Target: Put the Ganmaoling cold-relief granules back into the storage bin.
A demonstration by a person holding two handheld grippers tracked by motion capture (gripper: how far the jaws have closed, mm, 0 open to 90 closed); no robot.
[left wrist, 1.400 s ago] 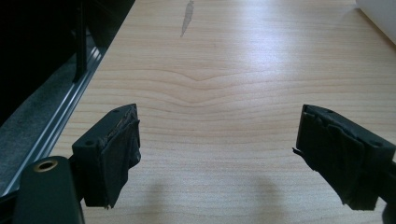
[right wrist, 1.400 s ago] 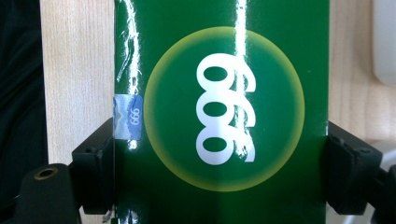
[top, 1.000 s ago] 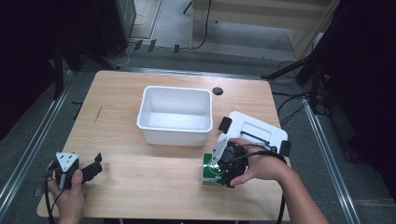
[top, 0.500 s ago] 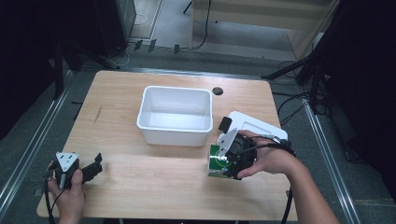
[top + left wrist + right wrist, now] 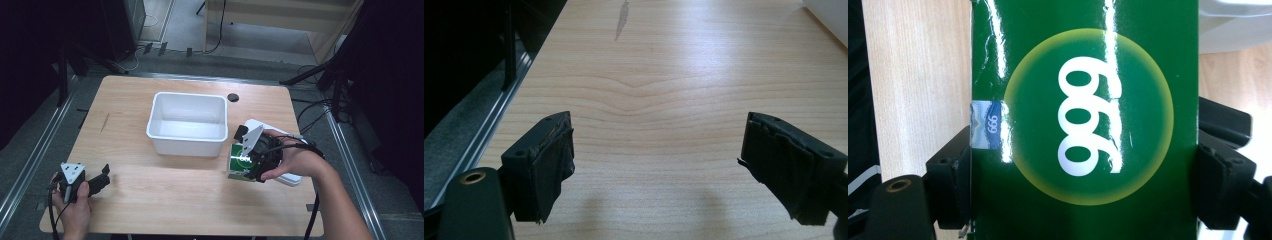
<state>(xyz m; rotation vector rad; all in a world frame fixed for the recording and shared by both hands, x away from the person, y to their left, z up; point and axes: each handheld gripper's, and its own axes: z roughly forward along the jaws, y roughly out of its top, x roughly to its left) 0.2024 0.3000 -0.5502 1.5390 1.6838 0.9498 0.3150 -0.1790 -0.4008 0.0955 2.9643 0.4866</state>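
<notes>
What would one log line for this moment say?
right gripper: shut on green box | left gripper: open, over table | white bin: beside box

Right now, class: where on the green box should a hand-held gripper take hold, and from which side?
Grip the green box across its two narrow side walls, coming square onto its broad printed face. The right hand-held gripper does so: those walls are flat and parallel.

A glossy green box (image 5: pixel 1083 120) bears a yellow-rimmed circle with white digits, beside a white bin (image 5: pixel 187 122).

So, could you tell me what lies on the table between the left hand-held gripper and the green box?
Nothing: in the high view, bare wooden table runs from the left hand-held gripper to the green box.
</notes>
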